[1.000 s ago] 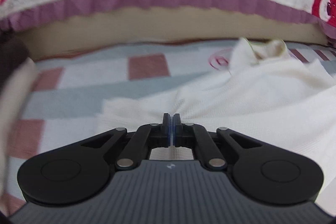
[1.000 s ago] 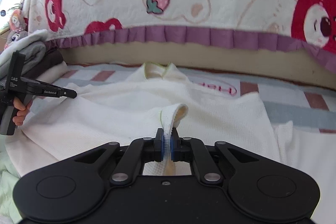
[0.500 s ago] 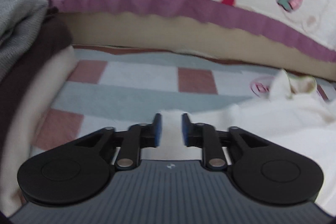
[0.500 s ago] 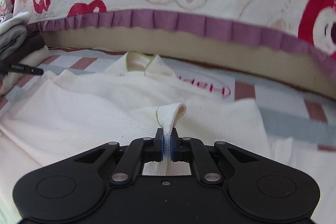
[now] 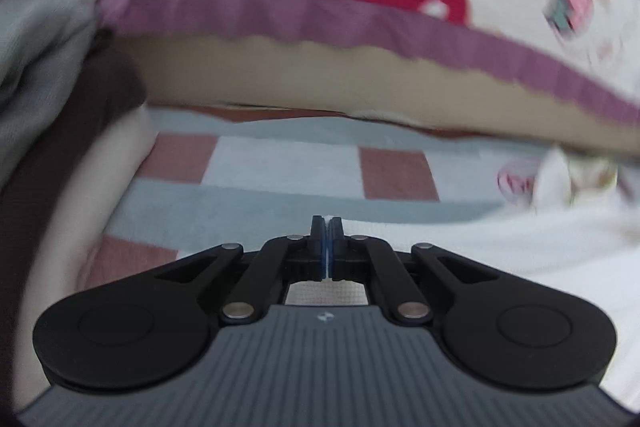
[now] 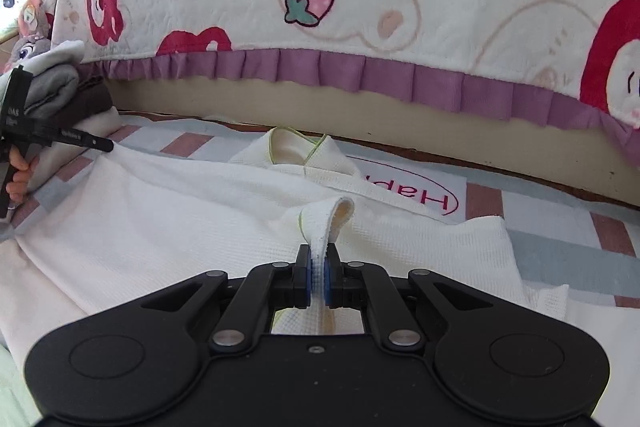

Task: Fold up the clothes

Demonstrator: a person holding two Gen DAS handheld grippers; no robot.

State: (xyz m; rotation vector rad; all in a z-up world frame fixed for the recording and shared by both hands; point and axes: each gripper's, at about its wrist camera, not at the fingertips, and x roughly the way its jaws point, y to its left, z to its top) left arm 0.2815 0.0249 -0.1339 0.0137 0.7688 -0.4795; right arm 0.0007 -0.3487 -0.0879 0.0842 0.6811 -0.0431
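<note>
The right tool (image 6: 318, 269) is clamping a raised fold of the cream waffle-knit garment (image 6: 168, 227), which is lying spread on the checked bed sheet (image 6: 576, 255). At ten o'clock, the left tool (image 6: 108, 147) is pinching the garment's edge, having just snapped closed. Upside-down pink lettering (image 6: 416, 193) at one o'clock is showing "Hap", the rest hidden.

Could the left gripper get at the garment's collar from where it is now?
Probably not right away: the left gripper is shut on the white garment's far edge, well aside of the collar; nothing lies between, but it must release first.
</note>
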